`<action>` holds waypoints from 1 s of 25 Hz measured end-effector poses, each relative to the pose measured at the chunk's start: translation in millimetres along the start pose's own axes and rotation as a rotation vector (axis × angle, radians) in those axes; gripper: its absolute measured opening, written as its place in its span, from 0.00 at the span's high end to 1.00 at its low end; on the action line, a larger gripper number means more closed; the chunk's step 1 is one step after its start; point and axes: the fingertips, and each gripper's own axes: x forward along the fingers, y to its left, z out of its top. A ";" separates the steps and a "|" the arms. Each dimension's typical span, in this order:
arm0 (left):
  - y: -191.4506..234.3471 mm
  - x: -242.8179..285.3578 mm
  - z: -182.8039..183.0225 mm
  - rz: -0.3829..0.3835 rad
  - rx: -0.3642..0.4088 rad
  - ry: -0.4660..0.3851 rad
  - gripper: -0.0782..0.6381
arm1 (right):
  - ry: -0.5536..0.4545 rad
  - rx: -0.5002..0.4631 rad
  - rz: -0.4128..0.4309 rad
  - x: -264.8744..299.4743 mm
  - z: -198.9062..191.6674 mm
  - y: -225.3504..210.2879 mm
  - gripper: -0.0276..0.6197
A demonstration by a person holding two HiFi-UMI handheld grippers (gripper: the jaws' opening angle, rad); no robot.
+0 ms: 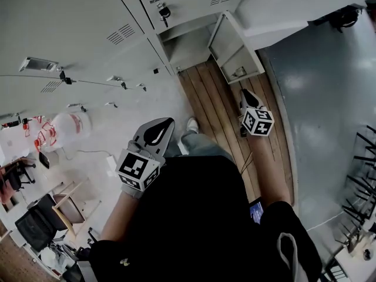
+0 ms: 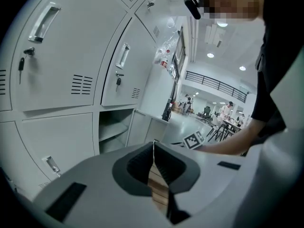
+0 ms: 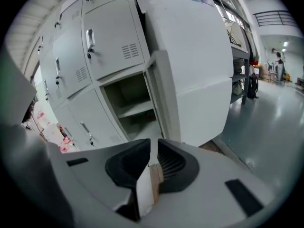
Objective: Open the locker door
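The bank of grey lockers (image 1: 88, 34) fills the upper left of the head view. One low locker door (image 1: 235, 49) stands swung out, and its shelved compartment (image 1: 188, 49) is bare. My right gripper (image 1: 244, 93) hovers just in front of that door's free edge, shut, with nothing between its jaws. From the right gripper view the door (image 3: 161, 99) shows almost edge-on beyond the shut gripper (image 3: 153, 142). My left gripper (image 1: 166, 122) hangs lower, apart from the lockers, also shut and empty (image 2: 153, 142). The left gripper view looks at the open compartment (image 2: 111, 127).
A wooden strip floor (image 1: 223, 116) runs before the lockers, with grey floor (image 1: 317, 98) to its right. Closed lockers carry handles and keys (image 2: 118, 80). A clear plastic bag with red-labelled things (image 1: 59, 131) and chairs (image 1: 35, 222) are at left, black racks (image 1: 361, 157) at right.
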 end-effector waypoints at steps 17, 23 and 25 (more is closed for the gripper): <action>23.4 -35.6 68.8 -0.092 0.046 -0.163 0.86 | -0.275 -0.099 0.357 -128.9 142.8 242.8 0.86; 26.1 -60.5 81.3 -0.114 0.048 -0.198 0.86 | -0.328 -0.166 0.376 -148.9 165.5 290.8 0.86; 26.1 -69.1 85.3 -0.114 0.054 -0.211 0.86 | -0.334 -0.180 0.381 -150.3 166.2 301.5 0.86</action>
